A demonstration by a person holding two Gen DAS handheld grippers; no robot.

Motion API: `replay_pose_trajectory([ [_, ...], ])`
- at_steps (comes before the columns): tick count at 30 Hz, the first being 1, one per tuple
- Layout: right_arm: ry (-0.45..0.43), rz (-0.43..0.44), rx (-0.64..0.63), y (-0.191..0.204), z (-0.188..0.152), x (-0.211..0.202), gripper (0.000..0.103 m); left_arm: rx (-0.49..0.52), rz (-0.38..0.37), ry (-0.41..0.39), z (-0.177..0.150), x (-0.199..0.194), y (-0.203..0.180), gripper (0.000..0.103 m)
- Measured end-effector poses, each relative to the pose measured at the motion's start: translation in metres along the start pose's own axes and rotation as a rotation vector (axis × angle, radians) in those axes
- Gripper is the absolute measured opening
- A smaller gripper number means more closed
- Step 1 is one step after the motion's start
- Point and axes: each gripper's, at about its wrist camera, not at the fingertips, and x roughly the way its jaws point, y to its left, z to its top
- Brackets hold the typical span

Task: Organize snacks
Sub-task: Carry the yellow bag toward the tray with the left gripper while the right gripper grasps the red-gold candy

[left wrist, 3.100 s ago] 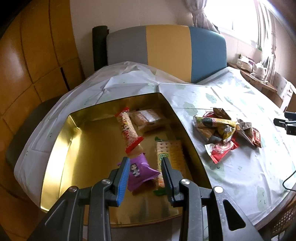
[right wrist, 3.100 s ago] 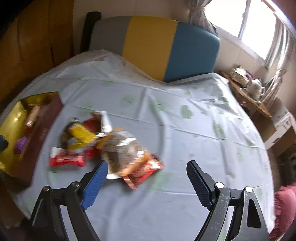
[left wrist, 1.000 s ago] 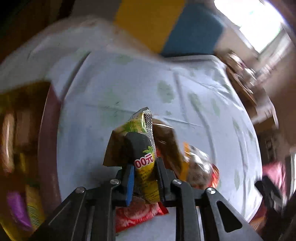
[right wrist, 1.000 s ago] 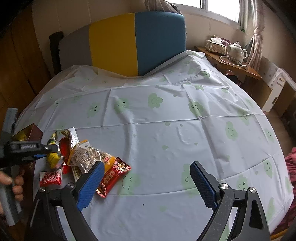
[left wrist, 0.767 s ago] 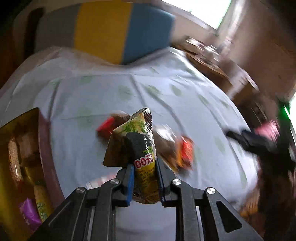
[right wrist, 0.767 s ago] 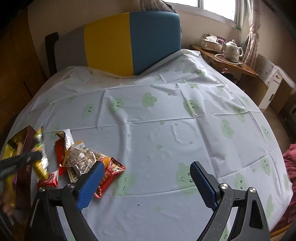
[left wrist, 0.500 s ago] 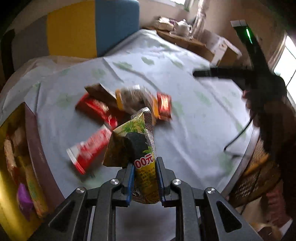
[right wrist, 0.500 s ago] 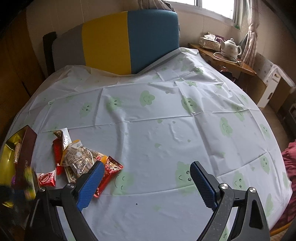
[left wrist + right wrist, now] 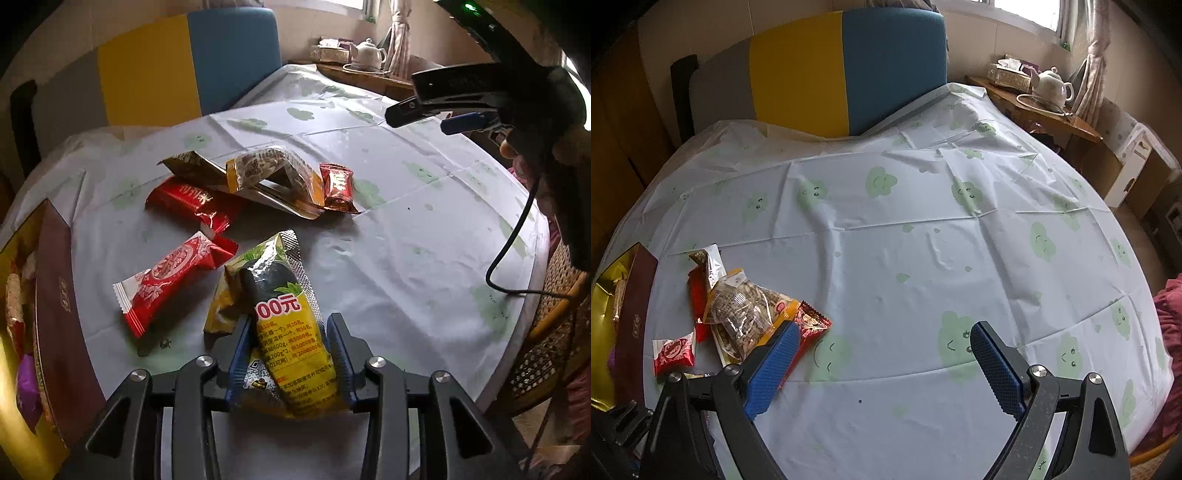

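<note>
Left wrist view: left tool [image 9: 290, 354] had just been opening, its blue pads now slack either side of the yellow pack [image 9: 291, 332], which sat between them over the counter [image 9: 406, 236], pads no longer clearly pressing. Red packs [image 9: 166, 280] and a clear bag [image 9: 266, 166] lay just beyond; gold box [image 9: 51, 295] at left edge. Right tool [image 9: 424, 107] showed upper right, a hand gripping it. Right wrist view: right tool [image 9: 882, 369] stood wide apart, empty, over the counter [image 9: 923, 229]; snack pile [image 9: 738, 314] near its left finger, box [image 9: 631, 314] far left.
</note>
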Motion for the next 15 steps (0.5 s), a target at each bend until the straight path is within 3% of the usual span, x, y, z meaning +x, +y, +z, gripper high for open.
replay_pose_trajectory([
  [10,0.069,0.052,-0.007,0.006,-0.004,0.015,0.092,0.032,0.035,-0.087,-0.012,-0.002,-0.005,0.042],
  [13,0.094,0.068,-0.019,0.011,-0.007,0.02,0.085,0.028,0.029,-0.095,-0.013,-0.003,-0.004,0.042],
  [15,0.117,0.1,-0.017,0.013,-0.009,0.023,0.072,0.02,0.021,-0.095,-0.013,-0.003,-0.003,0.042],
])
